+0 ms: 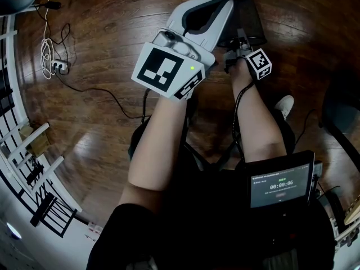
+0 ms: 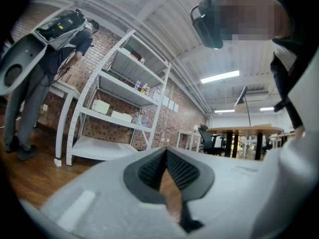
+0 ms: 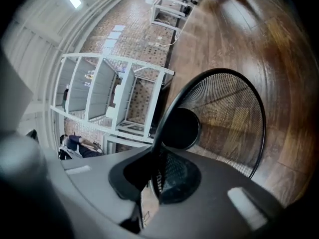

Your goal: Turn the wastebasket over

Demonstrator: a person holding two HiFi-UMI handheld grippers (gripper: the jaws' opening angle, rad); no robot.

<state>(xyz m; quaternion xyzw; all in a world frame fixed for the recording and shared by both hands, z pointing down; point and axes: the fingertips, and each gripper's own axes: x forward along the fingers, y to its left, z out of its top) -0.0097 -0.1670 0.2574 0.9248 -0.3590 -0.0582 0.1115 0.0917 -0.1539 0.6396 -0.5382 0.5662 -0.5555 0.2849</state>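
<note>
Black wire-mesh wastebasket over the wooden floor, just ahead of the person's knees. Its mouth is turned toward the right tongs, so the solid round base shows at the far end of the mesh. Whether it rests on the floor or hangs clear can't be told from either view.

The right tongs are clenched on the basket at its mouth, w/ the rim hoop and a strip of mesh wall pinched between the pads. The left tongs are closed on nothing. They are held just left of the basket in the head view, and their own view shows only white shelving and the room beyond (no basket in it).

Judged from the open mesh and thin wire, the basket should be light and somewhat springy. The walls will likely give under a hard squeeze, while the rim hoop and base disc are the stiff parts. The rim is the sensible place to hold, as the right tongs do. A single pinch on a round wire may let the basket swing or pivot as it turns, so a 2nd hold at the opposite rim or near the base would probably steady the flip.
</note>
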